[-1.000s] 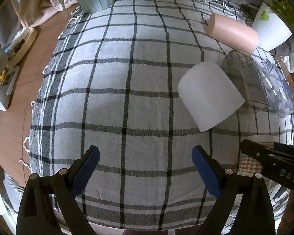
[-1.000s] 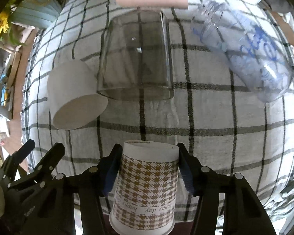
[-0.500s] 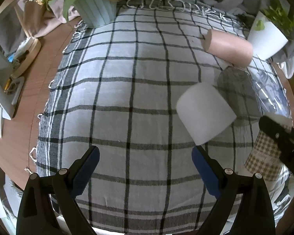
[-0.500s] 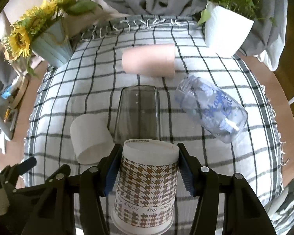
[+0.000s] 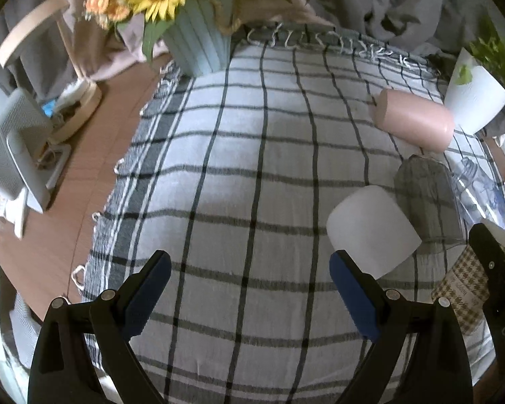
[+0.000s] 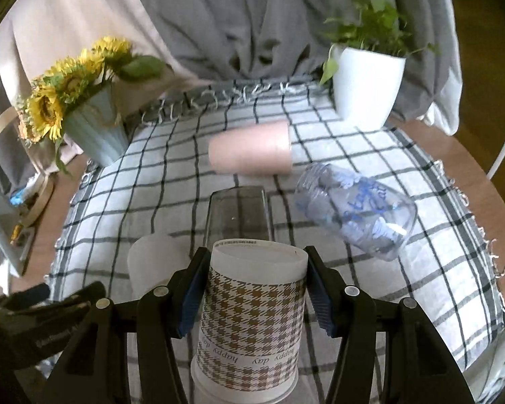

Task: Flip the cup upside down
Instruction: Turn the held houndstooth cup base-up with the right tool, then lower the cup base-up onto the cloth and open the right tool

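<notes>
Above the checked cloth, the right gripper clamps the houndstooth cup.

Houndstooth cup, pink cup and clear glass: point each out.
houndstooth cup [image 6: 252, 316]: right wrist view, middle of its patterned wall, between the claw's pads.
pink cup [image 6: 250, 151]: right wrist view, middle of its side, lying down.
clear glass [image 6: 238, 213]: right wrist view, its visible wall.

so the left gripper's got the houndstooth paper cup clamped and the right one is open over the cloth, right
Not quite: the sides are swapped. In the right wrist view the right gripper is shut on the houndstooth paper cup. The left wrist view shows the left gripper open, with only the checked cloth between its fingers.
</notes>
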